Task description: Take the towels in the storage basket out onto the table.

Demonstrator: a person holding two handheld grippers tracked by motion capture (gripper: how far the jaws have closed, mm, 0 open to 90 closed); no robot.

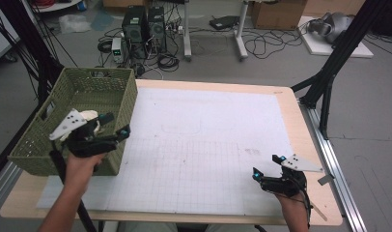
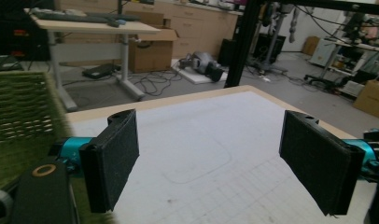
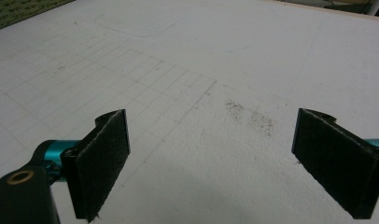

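Green woven basket (image 1: pixel 95 92) beside left gripper (image 1: pixel 116 124), jaws apart; right gripper (image 1: pixel 268 166) spread wide over gridded white mat (image 1: pixel 208 145).

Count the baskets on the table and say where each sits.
1. A green woven basket sits at the table's left edge, beside the open left gripper; nothing can be made out inside it.

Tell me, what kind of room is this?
Probably a robotics lab or workshop: computer towers and tangled cables sit on the floor, and a gridded white mat covers the table.
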